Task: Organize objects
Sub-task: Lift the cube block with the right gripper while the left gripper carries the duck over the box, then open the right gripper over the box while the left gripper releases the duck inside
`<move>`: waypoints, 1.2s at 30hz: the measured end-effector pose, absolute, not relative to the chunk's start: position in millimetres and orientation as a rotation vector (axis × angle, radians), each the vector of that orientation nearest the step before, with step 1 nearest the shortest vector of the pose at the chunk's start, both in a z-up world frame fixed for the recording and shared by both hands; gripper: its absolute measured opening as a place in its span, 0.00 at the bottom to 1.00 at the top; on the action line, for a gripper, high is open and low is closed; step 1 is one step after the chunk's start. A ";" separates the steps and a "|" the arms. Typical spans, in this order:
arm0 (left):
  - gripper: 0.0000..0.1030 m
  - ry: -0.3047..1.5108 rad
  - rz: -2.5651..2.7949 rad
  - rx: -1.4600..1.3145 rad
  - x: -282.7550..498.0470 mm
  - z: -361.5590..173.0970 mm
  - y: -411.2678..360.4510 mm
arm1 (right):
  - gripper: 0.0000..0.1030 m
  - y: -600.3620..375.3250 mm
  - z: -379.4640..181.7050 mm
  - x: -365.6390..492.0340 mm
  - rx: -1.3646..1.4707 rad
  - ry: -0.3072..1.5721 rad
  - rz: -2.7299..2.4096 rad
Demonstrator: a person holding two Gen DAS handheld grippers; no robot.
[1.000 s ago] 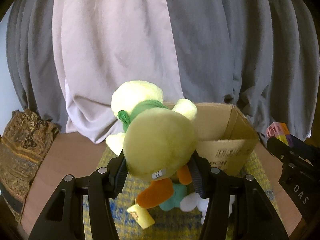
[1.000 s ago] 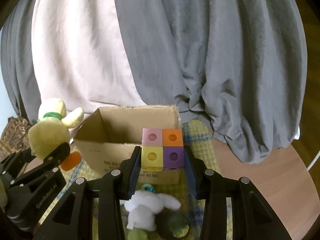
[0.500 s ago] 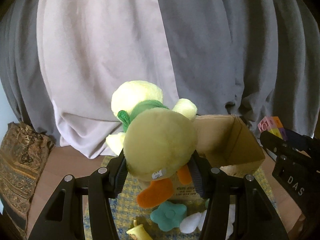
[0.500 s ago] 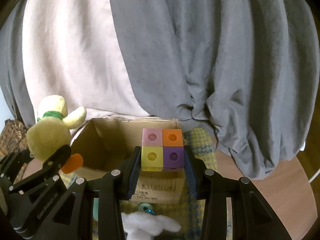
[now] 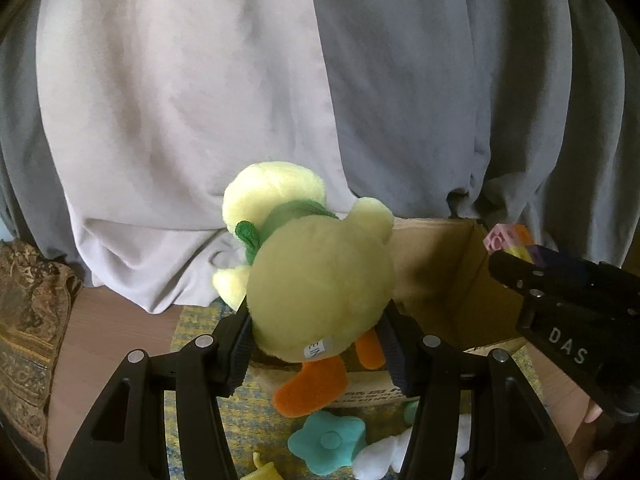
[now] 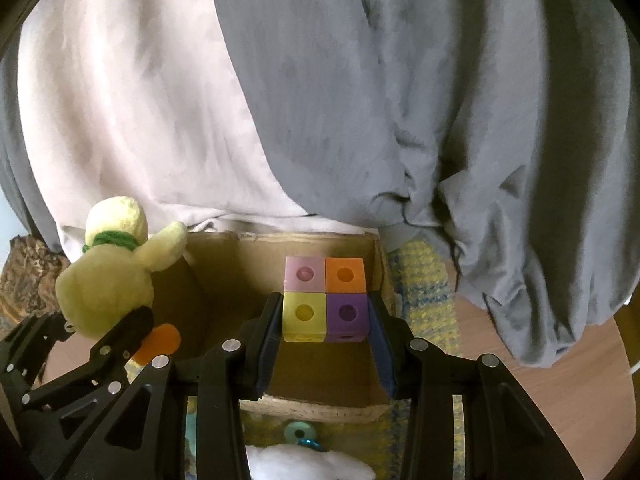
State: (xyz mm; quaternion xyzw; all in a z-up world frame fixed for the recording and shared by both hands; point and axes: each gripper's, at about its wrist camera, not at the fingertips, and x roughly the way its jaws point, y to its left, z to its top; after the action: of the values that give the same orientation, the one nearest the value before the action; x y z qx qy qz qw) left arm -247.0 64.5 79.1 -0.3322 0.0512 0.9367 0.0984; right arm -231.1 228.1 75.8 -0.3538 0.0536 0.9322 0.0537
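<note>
My left gripper (image 5: 316, 344) is shut on a yellow plush duck (image 5: 320, 280) with a green scarf and orange feet, held up at the left edge of an open cardboard box (image 5: 452, 280). The duck also shows in the right wrist view (image 6: 108, 280). My right gripper (image 6: 324, 320) is shut on a block of pink, orange, yellow and purple cubes (image 6: 325, 298), held above the inside of the box (image 6: 320, 376). The right gripper shows in the left wrist view (image 5: 560, 312) with the cubes (image 5: 508, 240) at its tip.
The box stands on a yellow-blue woven mat (image 6: 420, 276) on a wooden table (image 6: 560, 392). A teal flower toy (image 5: 328, 440), a white plush (image 6: 308, 460) and a yellow toy (image 5: 260, 472) lie in front of the box. Grey and pale curtains (image 6: 360, 100) hang behind. A patterned cushion (image 5: 28, 320) is at left.
Both grippers have moved forward and up toward the box. The cube block now hangs over the box's inside, and the duck is closer to its left edge.
</note>
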 end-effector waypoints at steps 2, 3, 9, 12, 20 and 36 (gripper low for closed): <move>0.54 0.147 2.763 -0.997 -251.6 76.8 65.5 | 0.40 228.7 73.2 -236.4 -1.096 0.167 2.830; 0.54 0.142 2.761 -1.006 -253.4 75.9 66.1 | 0.40 228.8 72.2 -237.9 -1.106 0.166 2.828; 0.72 0.156 2.777 -1.002 -252.4 75.5 65.7 | 0.67 230.4 73.8 -236.8 -1.092 0.167 2.830; 0.85 0.161 2.810 -0.986 -247.7 78.6 64.2 | 0.76 233.1 77.2 -232.5 -1.064 0.186 2.833; 1.00 0.137 2.892 -0.979 -236.6 85.3 55.9 | 0.91 240.6 80.6 -219.6 -1.046 0.226 2.802; 1.00 0.072 2.912 -1.007 -201.6 79.7 48.0 | 0.94 240.4 82.8 -175.9 -1.003 0.215 2.806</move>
State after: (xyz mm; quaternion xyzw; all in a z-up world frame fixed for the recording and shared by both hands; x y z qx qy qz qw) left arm -201.6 48.0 79.7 -0.3266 0.0233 0.9444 0.0296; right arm -175.9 240.4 82.8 -0.3348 0.0718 0.9364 0.0771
